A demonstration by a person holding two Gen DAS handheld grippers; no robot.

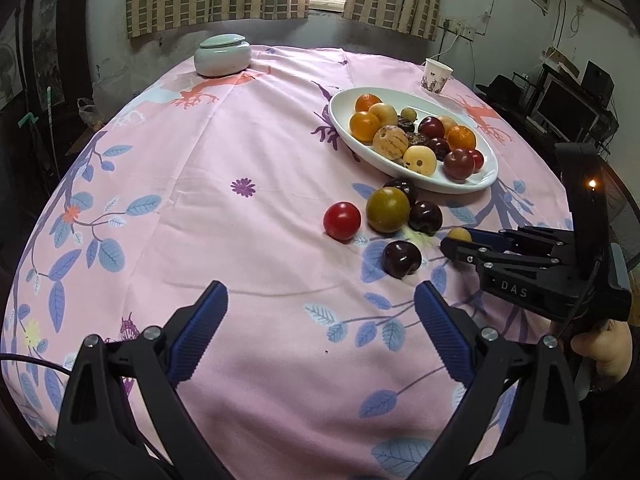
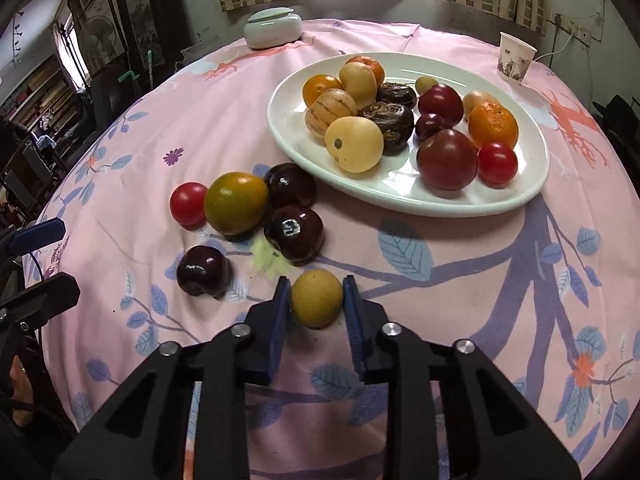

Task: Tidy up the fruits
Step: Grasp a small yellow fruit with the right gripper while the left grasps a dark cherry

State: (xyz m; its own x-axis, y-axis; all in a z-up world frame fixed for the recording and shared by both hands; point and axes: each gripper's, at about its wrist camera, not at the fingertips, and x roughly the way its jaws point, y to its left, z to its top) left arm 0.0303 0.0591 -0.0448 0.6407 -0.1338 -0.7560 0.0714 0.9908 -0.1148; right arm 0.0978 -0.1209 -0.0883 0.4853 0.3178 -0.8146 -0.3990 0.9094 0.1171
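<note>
A white oval plate holds several fruits: oranges, pale yellow fruits, dark plums, red tomatoes. It also shows in the left wrist view. On the pink cloth in front of it lie a red tomato, a green-orange tomato and three dark plums. My right gripper is shut on a small yellow fruit at cloth level; it also shows in the left wrist view. My left gripper is open and empty above bare cloth, left of the loose fruits.
A pale green lidded jar stands at the table's far left. A paper cup stands at the far right, behind the plate. The table's edge curves round on all sides; curtains and a wall lie behind.
</note>
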